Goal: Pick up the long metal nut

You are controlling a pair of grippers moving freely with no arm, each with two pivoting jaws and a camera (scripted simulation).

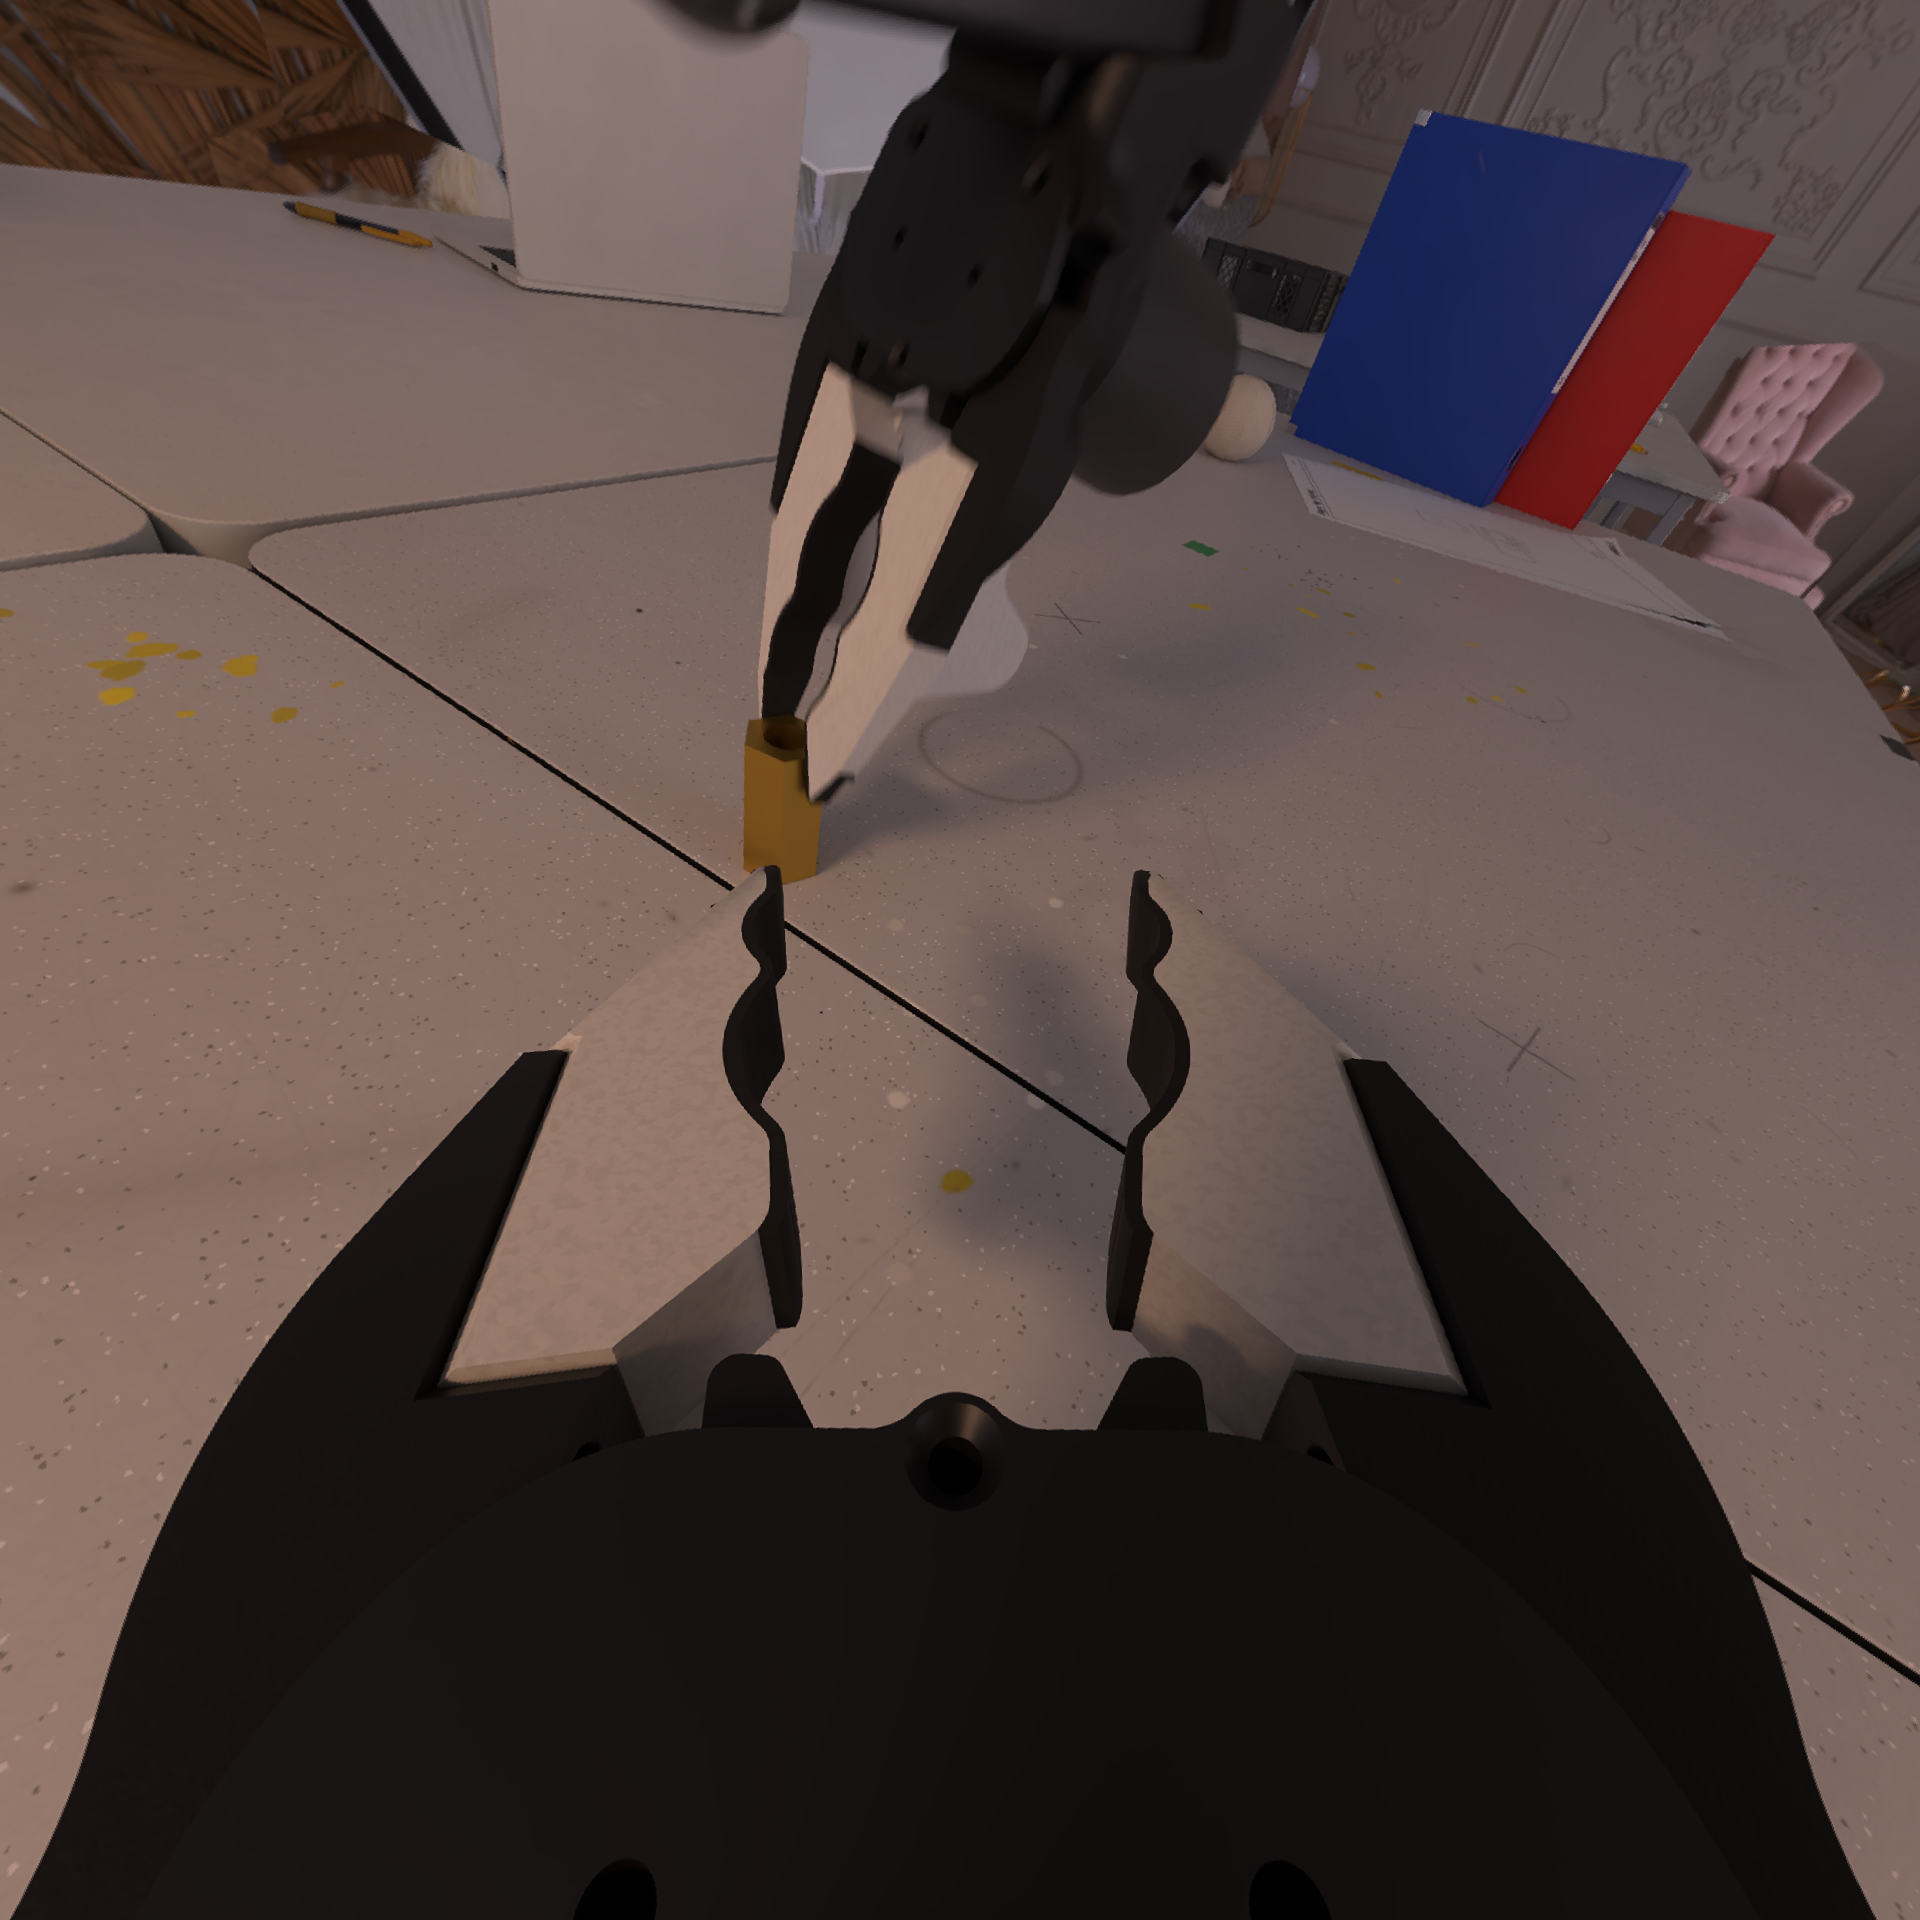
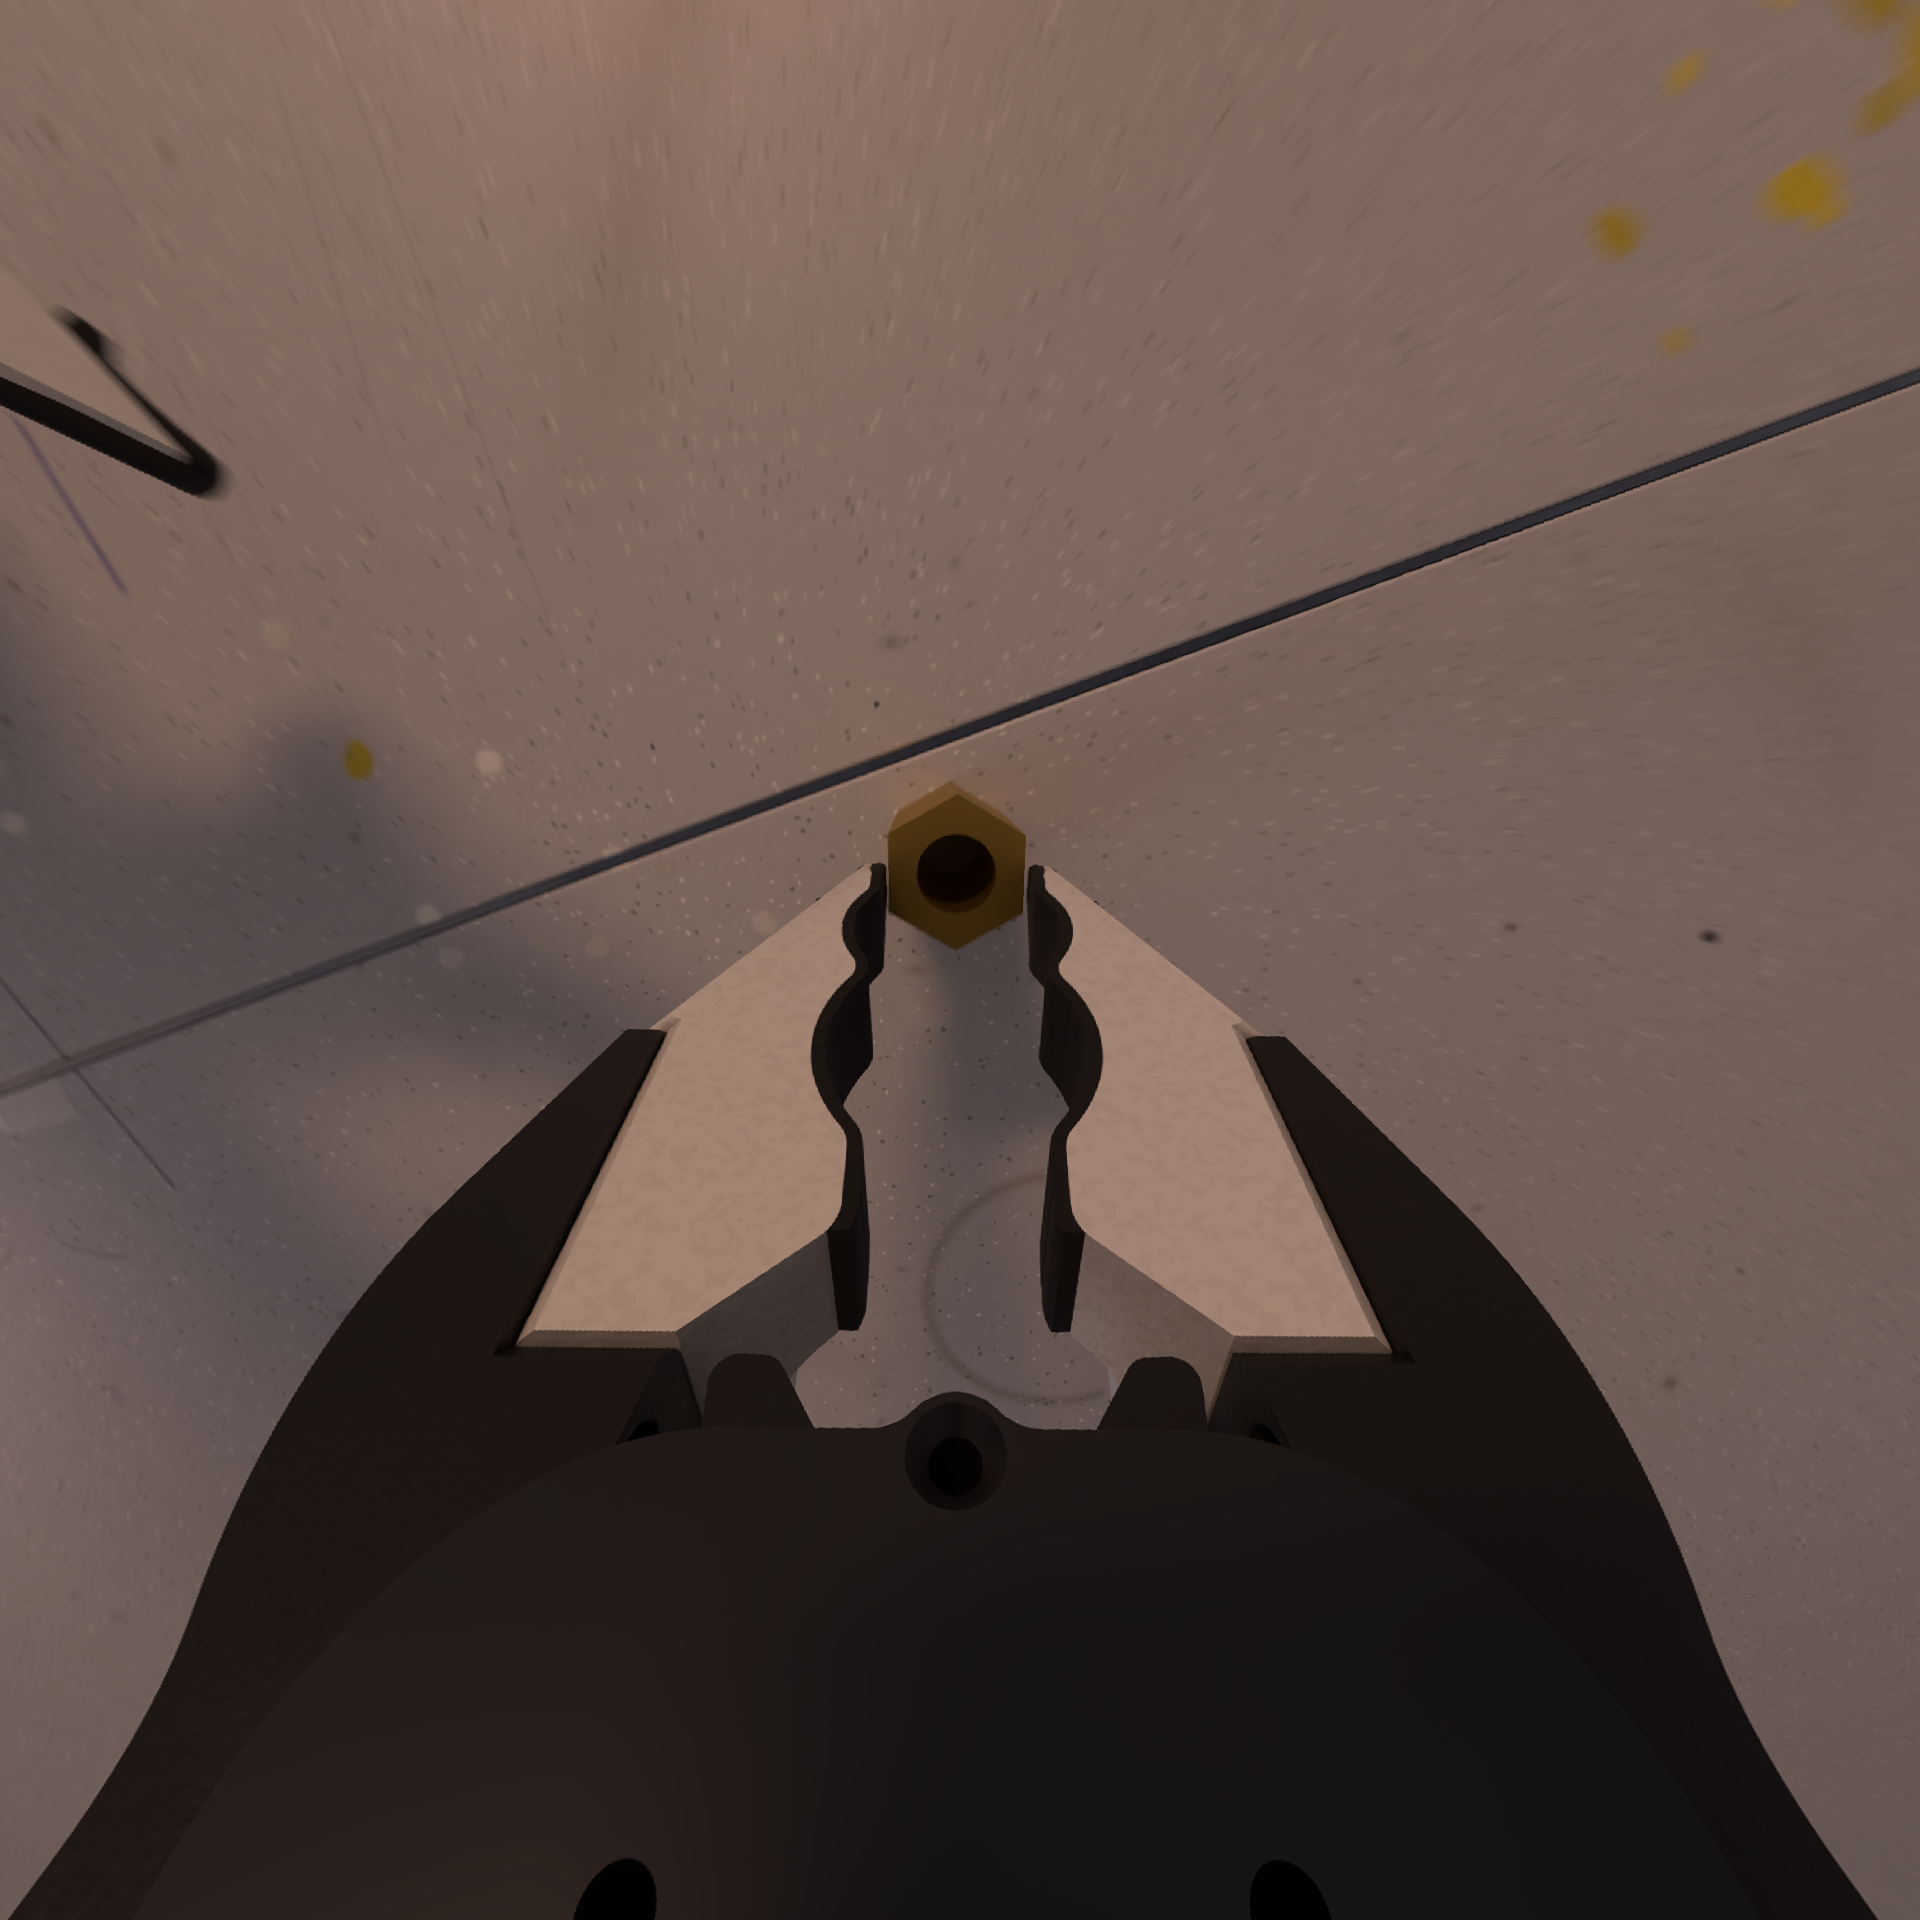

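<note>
On the table (image 1: 1351, 935), long metal nut (image 1: 779, 805) stands seemingly upright, bore upward.

Office/studio-type room: grey speckled tables (image 1: 436, 395) pushed together w/ yellow paint spots (image 1: 156, 665), laptop (image 1: 634, 156), pencil (image 1: 358, 223), blue & red folders (image 1: 1475, 312), paper sheet (image 1: 1496, 540), pink armchair (image 1: 1777, 457).

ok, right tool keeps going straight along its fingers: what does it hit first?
The long metal nut, most likely. It stands upright straight ahead of the right tool, whose open fingertips flank its top. Beyond is the table. Exact depth is unclear.
</note>
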